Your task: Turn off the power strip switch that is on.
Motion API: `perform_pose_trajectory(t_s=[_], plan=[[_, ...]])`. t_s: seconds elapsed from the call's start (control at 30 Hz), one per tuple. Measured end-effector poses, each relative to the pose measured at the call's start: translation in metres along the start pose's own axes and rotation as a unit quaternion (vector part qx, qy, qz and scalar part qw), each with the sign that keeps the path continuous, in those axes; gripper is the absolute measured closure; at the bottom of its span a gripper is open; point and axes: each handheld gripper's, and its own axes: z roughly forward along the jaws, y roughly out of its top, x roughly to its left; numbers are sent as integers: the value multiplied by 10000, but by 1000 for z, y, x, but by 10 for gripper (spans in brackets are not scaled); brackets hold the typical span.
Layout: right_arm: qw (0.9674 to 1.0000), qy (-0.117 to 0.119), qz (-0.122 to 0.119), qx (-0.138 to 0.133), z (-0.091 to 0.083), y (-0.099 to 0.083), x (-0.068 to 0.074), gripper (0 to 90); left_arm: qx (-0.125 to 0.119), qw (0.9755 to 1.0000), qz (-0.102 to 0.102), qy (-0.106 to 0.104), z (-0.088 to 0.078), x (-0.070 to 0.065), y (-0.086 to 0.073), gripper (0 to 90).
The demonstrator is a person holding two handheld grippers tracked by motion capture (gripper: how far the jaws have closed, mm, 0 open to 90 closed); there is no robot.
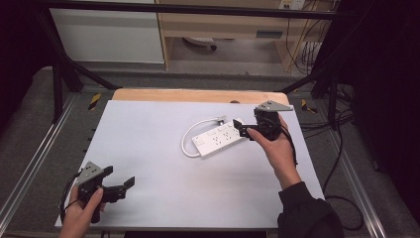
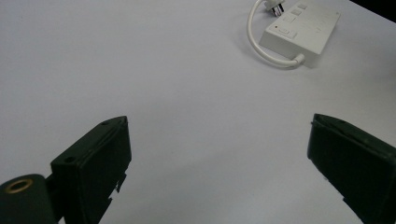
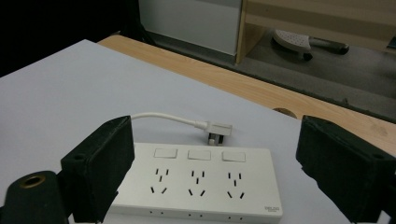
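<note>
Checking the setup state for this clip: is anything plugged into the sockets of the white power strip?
No. In the right gripper view, the power strip shows three empty socket groups, and its own plug lies loose on the table behind it.

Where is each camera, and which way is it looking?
High view: sits above the person's side, looking forward and down on the table; both hands show, the left gripper and right gripper.
Left gripper view: rides on the left gripper, looking across the table between its open jaws.
Right gripper view: rides on the right gripper, facing the power strip.
All three share the power strip and its white cable.
</note>
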Motion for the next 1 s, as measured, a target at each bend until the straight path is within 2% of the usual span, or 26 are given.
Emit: perform_pose_trajectory(t_s=[0.2,0.43,0.77,1.0], plan=[[9999,-9,129,-42,4,3,-5,159,-5,10000,0,-1,0,0,0,62],[9999,-37,132,-101,8,5,-6,217,-5,10000,8,-15,0,0,0,62],[9997,-44,41,-229,16,10,-5,447,-6,10000,21,-17,0,0,0,62],[9998,-38,-38,-201,26,11,-4,544,0,10000,26,-16,0,0,0,62]])
